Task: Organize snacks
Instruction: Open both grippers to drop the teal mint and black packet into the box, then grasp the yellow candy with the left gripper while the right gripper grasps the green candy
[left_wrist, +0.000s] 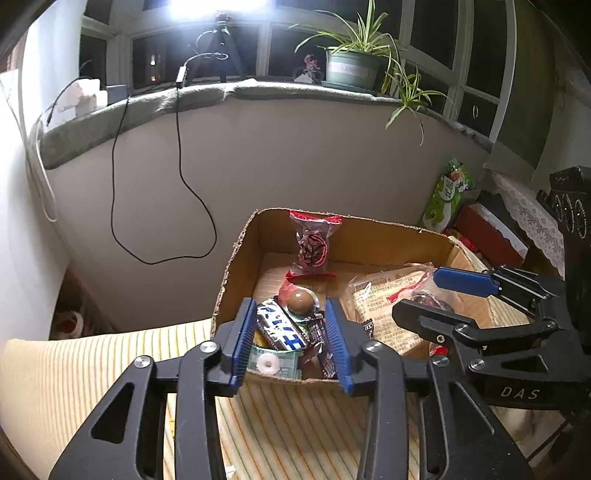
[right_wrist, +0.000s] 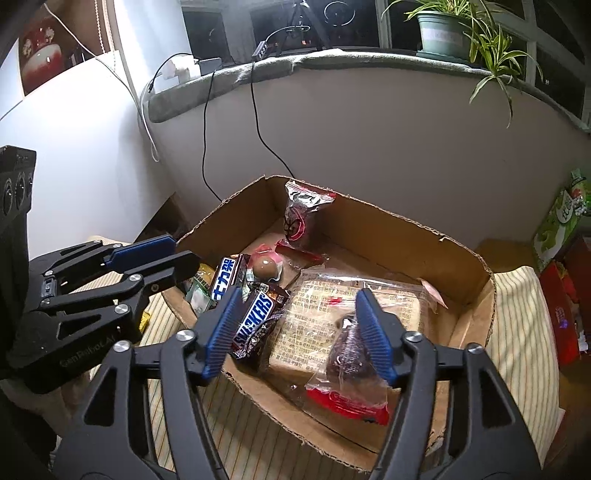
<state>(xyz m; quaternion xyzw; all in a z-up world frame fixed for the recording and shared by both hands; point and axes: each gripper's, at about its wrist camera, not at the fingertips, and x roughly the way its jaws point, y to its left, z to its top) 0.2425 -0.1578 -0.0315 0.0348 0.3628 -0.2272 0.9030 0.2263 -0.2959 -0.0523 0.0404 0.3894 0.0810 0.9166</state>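
1. The left gripper (left_wrist: 291, 341) sits at the lower centre of its own wrist view – blue pads parted, nothing pinched between them.
2. In the right wrist view it enters from the left edge, pointing right.
3. The right gripper (right_wrist: 301, 334) fills the lower centre of its own view – jaws spread wide.
4. In the left wrist view it reaches in from the right edge.

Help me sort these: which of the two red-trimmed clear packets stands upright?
The red-trimmed packet leaning on the cardboard box's far wall. The other packet lies flat at the near edge, by the right tongs.
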